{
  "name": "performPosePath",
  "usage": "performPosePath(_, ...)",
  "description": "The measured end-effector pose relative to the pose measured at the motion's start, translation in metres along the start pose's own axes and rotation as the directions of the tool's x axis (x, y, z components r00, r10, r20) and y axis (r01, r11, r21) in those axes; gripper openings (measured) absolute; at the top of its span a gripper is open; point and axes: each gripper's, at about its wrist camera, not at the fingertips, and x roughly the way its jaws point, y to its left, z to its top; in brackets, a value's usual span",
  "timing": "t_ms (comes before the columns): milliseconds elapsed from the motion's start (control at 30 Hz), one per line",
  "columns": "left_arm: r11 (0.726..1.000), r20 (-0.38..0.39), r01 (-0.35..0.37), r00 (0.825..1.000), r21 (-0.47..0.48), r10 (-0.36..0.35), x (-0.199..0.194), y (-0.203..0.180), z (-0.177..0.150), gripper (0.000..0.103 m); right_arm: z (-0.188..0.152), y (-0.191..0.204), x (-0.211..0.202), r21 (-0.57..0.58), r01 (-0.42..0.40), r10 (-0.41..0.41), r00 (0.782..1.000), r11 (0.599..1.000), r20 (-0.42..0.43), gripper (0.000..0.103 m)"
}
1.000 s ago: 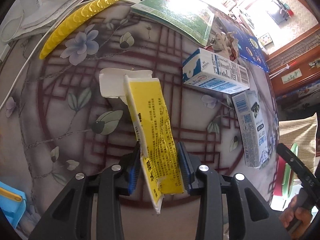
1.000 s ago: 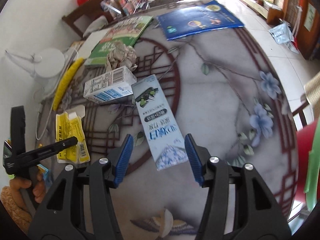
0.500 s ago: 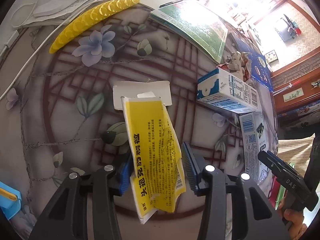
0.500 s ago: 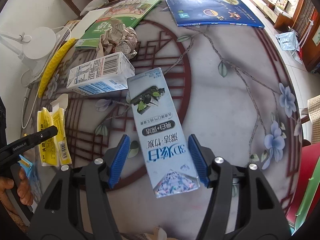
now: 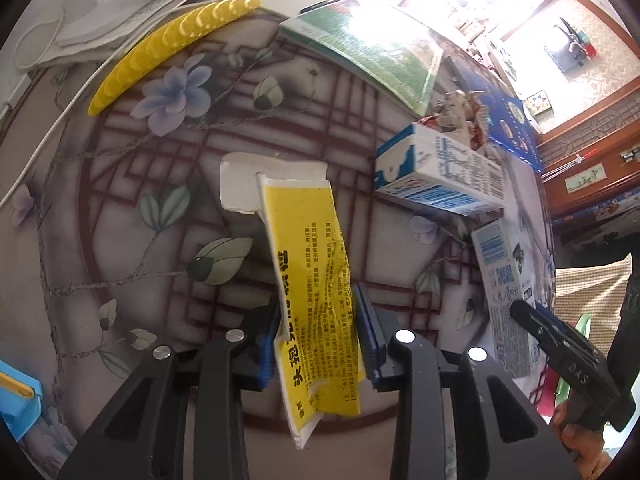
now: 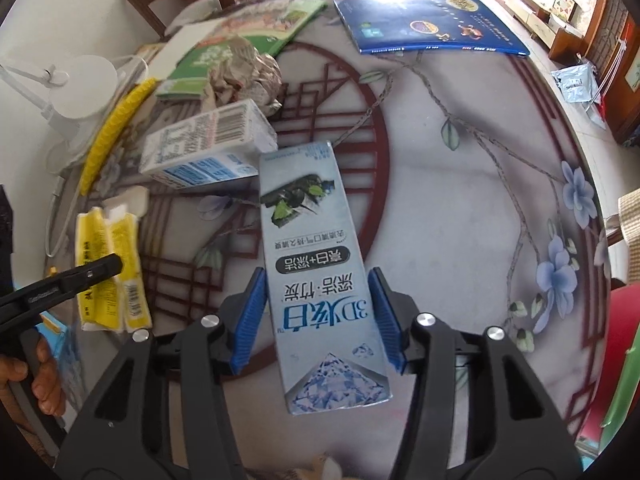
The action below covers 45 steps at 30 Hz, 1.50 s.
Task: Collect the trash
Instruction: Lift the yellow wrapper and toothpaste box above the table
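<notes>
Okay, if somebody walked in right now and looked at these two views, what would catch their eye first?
Probably the yellow packet between the closing pads of the left tool, and the pale blue toothpaste box between those of the right tool, also closing. Behind them a milk carton lies on its side on the flower-patterned table, beside crumpled paper.

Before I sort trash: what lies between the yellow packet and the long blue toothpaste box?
Only bare patterned tabletop, seen in the right wrist view, separates the yellow packet from the toothpaste box.
</notes>
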Motion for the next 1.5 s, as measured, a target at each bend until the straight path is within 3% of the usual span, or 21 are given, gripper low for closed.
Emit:
performPosePath(400, 0.999, 0.019, 0.012, 1.000, 0.053, -0.013, -0.010, -0.016, -0.008, 0.030, -0.033, 0.001, -0.004, 0.040, -0.015, 0.017, 0.999, 0.999, -0.052, 0.052)
performPosePath(467, 0.998, 0.016, 0.009, 1.000, 0.060, -0.010, -0.011, -0.018, -0.010, 0.030, -0.032, 0.005, -0.002, 0.017, 0.007, -0.006, 0.999, 1.000, -0.043, 0.061)
performPosePath(667, 0.998, 0.023, 0.014, 1.000, 0.053, -0.016, -0.017, -0.014, -0.016, 0.030, -0.028, 0.015, 0.019, -0.062, 0.072, -0.076, 0.995, 0.995, -0.067, 0.062)
performPosePath(733, 0.999, 0.030, 0.014, 0.999, 0.045, -0.015, -0.020, -0.010, -0.017, 0.030, -0.028, 0.017, 0.021, -0.080, 0.087, -0.092, 0.993, 0.993, -0.069, 0.047)
performPosePath(767, 0.999, 0.034, 0.013, 0.999, 0.038, -0.014, -0.022, -0.008, -0.017, 0.030, -0.028, 0.017, 0.021, -0.084, 0.089, -0.095, 0.993, 0.992, -0.068, 0.047)
performPosePath(1033, 1.000, 0.046, 0.028, 0.999, 0.014, -0.028, -0.031, -0.004, -0.016, 0.030, -0.028, 0.011, -0.020, -0.031, 0.020, -0.019, 1.000, 0.999, 0.013, 0.047)
performPosePath(1300, 0.994, 0.067, 0.064, 0.995, 0.088, -0.070, -0.042, -0.034, -0.018, 0.030, -0.030, 0.001, -0.073, 0.044, -0.030, 0.024, 0.991, 0.999, 0.134, 0.047)
performPosePath(1500, 0.987, 0.055, 0.080, 0.995, 0.139, -0.088, -0.042, -0.054, -0.026, 0.030, -0.043, -0.011, -0.098, 0.091, -0.021, 0.004, 0.984, 0.996, 0.178, 0.047)
